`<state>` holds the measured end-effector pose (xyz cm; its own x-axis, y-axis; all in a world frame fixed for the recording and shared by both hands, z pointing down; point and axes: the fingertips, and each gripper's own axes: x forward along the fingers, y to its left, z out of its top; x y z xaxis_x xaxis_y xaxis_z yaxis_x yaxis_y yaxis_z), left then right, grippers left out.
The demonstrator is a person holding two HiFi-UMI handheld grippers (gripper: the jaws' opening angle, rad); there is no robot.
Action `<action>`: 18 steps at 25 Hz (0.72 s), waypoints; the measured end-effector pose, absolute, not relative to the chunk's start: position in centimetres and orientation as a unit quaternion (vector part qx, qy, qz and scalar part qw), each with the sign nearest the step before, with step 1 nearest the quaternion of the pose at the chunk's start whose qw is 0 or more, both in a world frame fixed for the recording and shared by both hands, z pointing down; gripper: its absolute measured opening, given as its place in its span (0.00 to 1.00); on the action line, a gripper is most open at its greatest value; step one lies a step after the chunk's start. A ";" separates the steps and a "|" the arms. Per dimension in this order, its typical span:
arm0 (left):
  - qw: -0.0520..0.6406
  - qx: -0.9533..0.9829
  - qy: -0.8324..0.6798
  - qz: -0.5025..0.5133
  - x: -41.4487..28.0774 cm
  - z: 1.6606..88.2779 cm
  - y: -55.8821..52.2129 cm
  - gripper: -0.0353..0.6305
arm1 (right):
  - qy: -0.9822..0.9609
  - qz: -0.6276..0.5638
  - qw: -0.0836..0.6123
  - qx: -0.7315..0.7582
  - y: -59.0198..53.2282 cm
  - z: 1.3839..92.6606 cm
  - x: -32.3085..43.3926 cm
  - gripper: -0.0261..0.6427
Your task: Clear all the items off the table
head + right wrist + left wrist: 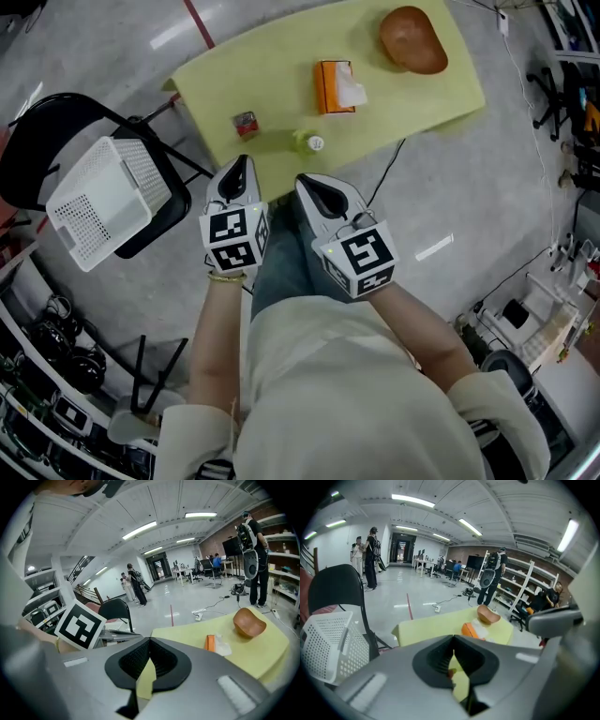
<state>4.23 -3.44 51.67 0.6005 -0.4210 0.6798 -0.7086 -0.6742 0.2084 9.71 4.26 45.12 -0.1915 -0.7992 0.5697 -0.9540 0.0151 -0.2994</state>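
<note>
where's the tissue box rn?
Head view: the orange tissue box sits mid-table on the yellow table, with the brown bowl beyond it to the right and the small green bottle nearer the person.

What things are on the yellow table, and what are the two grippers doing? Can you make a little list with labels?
Table: pale yellow-green table, four things on it
Far end: brown wooden bowl
Middle: orange tissue box, white tissue sticking out
Near edge: small red item; small green bottle with white cap
Beside table: white plastic basket on black chair
Left gripper: jaws shut, empty
Right gripper: jaws shut, empty, beside the left
</note>
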 end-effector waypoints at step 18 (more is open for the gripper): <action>0.171 0.845 -0.268 0.430 6.4 66.7 -6.6 0.20 | -0.696 0.390 0.118 0.591 2.0 53.2 10.2 0.03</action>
